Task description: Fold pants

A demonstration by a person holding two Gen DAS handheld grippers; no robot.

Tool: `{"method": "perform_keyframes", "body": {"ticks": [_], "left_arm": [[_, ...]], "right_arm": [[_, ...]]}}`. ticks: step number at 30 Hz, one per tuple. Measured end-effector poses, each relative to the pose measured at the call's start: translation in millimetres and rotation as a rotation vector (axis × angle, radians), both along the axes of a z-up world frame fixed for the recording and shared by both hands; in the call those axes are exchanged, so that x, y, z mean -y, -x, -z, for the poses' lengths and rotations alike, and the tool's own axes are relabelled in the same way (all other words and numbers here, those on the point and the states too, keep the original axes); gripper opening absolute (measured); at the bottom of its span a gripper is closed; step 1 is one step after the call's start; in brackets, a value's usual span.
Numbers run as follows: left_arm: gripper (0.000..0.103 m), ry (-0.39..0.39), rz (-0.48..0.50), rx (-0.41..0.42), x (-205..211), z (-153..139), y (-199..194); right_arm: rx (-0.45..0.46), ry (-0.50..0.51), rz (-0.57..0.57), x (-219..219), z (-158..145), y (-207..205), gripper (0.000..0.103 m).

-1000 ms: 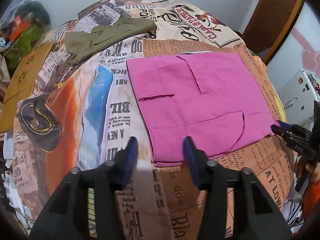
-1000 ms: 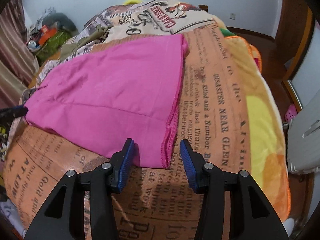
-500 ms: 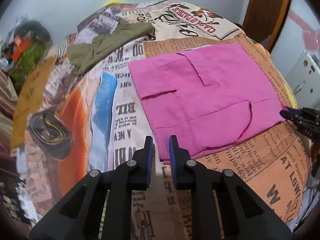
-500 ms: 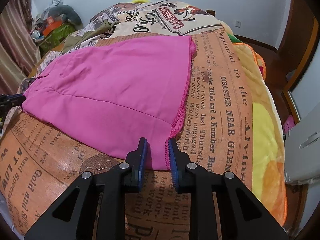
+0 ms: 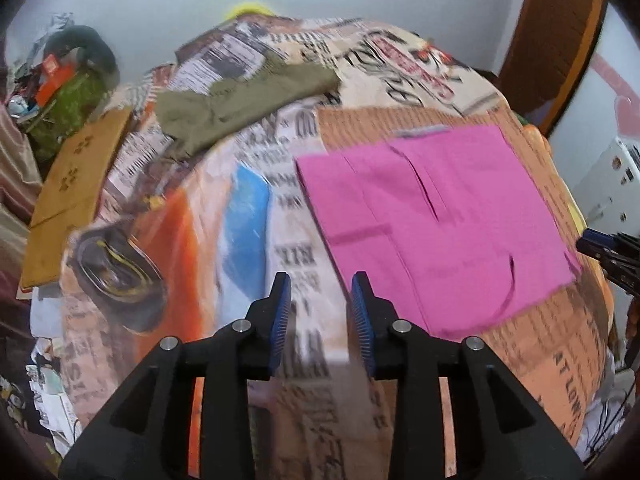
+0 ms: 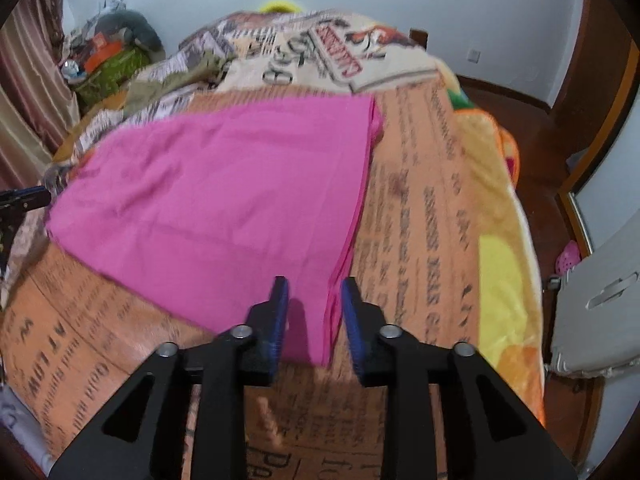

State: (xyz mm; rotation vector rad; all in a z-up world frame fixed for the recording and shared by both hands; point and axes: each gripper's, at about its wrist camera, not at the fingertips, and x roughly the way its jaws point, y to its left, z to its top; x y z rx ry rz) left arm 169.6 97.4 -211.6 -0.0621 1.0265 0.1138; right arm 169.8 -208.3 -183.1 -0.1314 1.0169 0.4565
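Pink pants [image 5: 440, 216] lying folded on bed [image 6: 420, 208]; both hand-held grippers, left [image 5: 320, 312] and right [image 6: 314, 312], just opening, released, empty; next needing another fold or finishing

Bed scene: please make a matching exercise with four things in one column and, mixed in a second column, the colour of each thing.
Things:
1. folded pants
2. crumpled garment at the far side of the bed
3. flat cardboard at the left edge of the bed
4. pads of the left gripper

Colours:
A. blue
B. olive green
C. pink
D. yellow-brown

Pairs: 1-C, 2-B, 3-D, 4-A
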Motion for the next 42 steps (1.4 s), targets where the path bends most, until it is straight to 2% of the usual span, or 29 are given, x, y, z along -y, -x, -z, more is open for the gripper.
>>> {"method": "perform_keyframes", "body": {"ticks": [4,14,26,31,39,42], "left_arm": [[0.041,0.021,-0.04,0.031,-16,-10,-20],[0.041,0.046,-0.056,0.014,-34,2,-80],[0.041,0.102,-0.044,-0.042,-38,37,-125],[0.041,0.188,-0.047,-0.077,-44,55,-130],[0.041,0.268,-0.082,-0.105,-52,67,-130],[0.031,0.281,-0.087,-0.11,-51,69,-134]], "right_arm": [[0.055,-0.02,0.012,-2,-16,-13,0.033],[0.102,-0.024,0.016,-14,-23,-64,0.034],[0.059,-0.031,0.043,-19,6,-133,0.035],[0.026,-0.054,0.045,-23,22,-162,0.035],[-0.031,-0.054,0.012,-37,49,-191,0.035],[-0.048,-0.057,0.007,-39,59,-194,0.035]]}}
